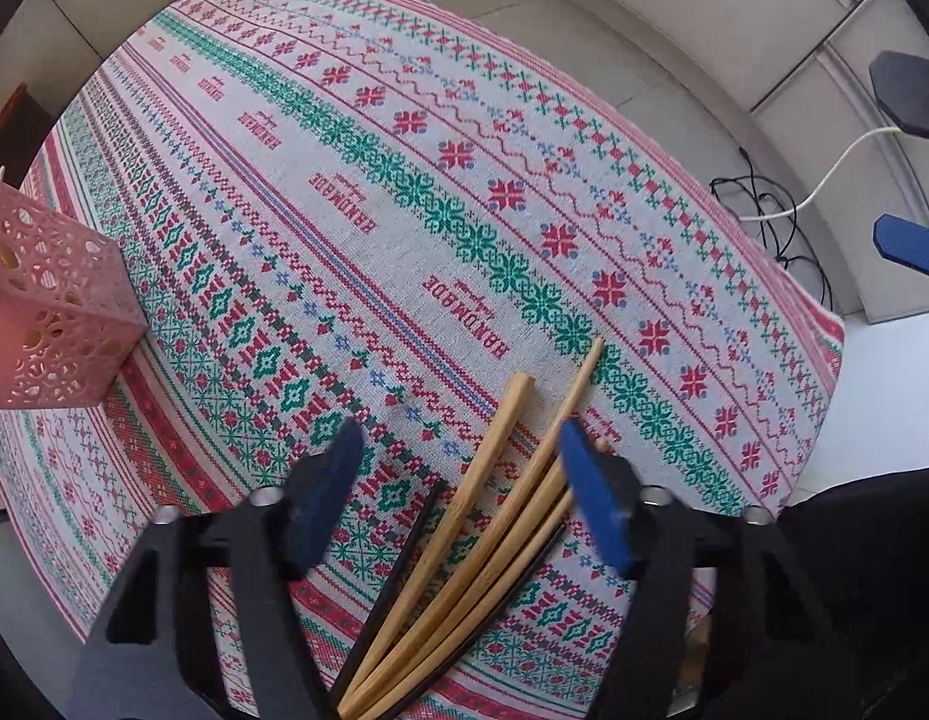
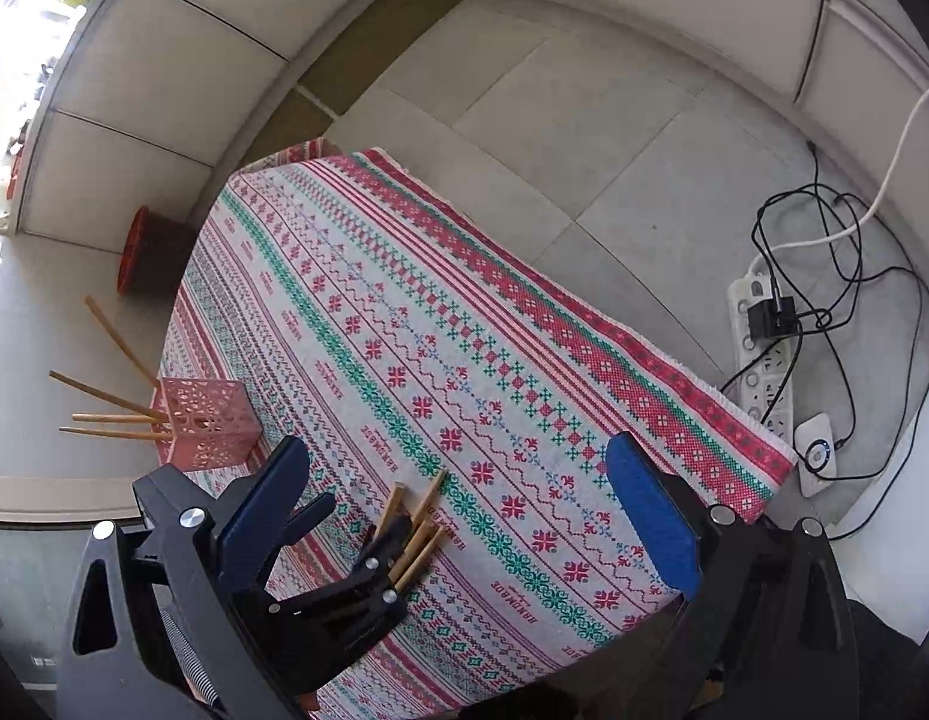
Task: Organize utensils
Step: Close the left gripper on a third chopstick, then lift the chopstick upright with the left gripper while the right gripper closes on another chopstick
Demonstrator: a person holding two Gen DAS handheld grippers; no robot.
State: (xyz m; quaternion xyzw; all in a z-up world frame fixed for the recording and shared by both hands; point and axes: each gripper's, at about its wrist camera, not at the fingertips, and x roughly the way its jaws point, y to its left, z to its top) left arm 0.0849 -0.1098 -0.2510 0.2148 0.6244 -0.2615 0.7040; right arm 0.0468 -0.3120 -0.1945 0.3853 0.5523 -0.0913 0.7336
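A bunch of wooden chopsticks [image 1: 488, 456] with black chopsticks [image 1: 404, 546] among them lies on the patterned tablecloth [image 1: 404, 180]. My left gripper [image 1: 461, 444] points down over the bunch with the sticks between its blue pads. The right pad is at the sticks and the left pad stands clear of them. The right wrist view shows the left gripper [image 2: 356, 525] low over the chopsticks [image 2: 431, 492]. My right gripper [image 2: 458, 450] hangs above the table, open and empty. A pink lattice holder [image 2: 212, 420] near the cloth's left edge holds several wooden chopsticks [image 2: 116, 402].
The pink holder [image 1: 56, 300] stands left of the left gripper. The right gripper [image 1: 875, 156] shows at the right edge. On the tiled floor beyond the table lie a power strip [image 2: 764, 354], black cables [image 2: 848, 276] and a red-rimmed brown container [image 2: 146, 252].
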